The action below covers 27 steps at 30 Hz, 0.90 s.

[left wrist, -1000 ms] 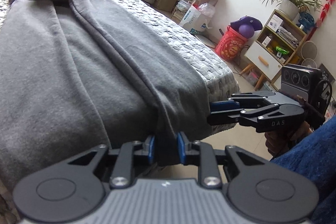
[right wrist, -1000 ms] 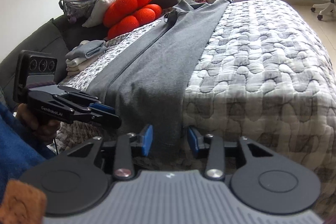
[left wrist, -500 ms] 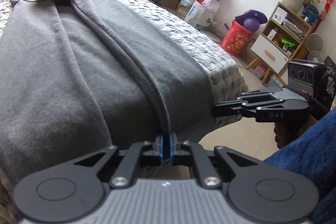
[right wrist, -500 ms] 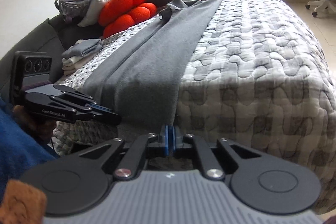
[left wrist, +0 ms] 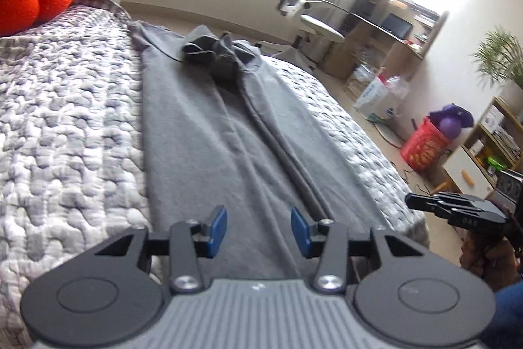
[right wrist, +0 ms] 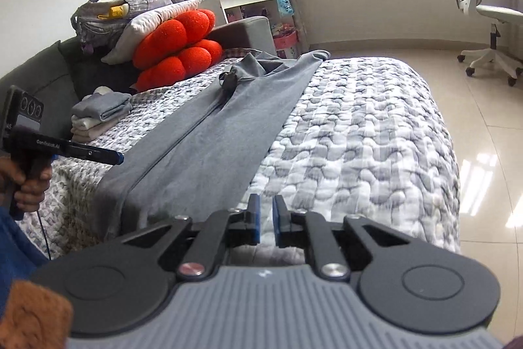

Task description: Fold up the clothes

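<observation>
My left gripper (left wrist: pixel 258 231) is opening, its 2 blue pads spread with nothing pinched; the grey garment (left wrist: pixel 228 152) lies below and beyond them. My right gripper (right wrist: pixel 266 219) is opening too, only a narrow gap between its pads, and I see no cloth caught in it. The 1 garment lies in a long strip down the quilted bed (right wrist: pixel 359 136), its near end draped over the edge. I count 1 red cushion (right wrist: pixel 176 48), 1 stack of folded clothes (right wrist: pixel 98 116) and 1 office chair (right wrist: pixel 483 22).
</observation>
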Motion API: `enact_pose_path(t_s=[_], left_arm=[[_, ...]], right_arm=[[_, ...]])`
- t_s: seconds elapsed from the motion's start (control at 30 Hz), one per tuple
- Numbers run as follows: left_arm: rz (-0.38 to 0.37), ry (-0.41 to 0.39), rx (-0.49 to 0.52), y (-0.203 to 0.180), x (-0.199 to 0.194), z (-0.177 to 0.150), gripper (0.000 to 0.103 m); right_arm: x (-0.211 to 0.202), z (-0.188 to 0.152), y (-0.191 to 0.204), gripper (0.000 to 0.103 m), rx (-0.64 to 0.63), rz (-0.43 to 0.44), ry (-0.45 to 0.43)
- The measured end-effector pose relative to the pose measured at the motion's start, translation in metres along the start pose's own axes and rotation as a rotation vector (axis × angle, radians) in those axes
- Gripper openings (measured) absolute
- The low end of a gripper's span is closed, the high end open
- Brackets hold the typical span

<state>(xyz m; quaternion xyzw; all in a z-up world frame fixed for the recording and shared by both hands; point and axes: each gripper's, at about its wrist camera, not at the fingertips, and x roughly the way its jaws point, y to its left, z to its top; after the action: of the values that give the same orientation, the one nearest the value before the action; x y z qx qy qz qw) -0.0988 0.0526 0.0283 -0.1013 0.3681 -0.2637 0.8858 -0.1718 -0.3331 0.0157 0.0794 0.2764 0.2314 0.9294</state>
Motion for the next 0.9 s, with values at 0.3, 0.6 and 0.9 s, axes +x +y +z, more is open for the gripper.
enact_pose_path(t_s=[0.3, 0.6, 0.9], left_arm=[[0.271, -0.066, 0.007, 0.016, 0.044, 0.074, 0.056], [0.472, -0.103, 0.089, 0.019, 0.100, 0.112, 0.074], [0.537, -0.127, 0.120, 0.038, 0.146, 0.107, 0.081]], right_arm=[[0.094, 0.105, -0.020, 0.044, -0.029, -0.026, -0.014], [0.195, 0.171, -0.042, 0.044, -0.070, -0.120, 0.033], [0.248, 0.203, -0.033, 0.044, -0.186, -0.159, 0.048]])
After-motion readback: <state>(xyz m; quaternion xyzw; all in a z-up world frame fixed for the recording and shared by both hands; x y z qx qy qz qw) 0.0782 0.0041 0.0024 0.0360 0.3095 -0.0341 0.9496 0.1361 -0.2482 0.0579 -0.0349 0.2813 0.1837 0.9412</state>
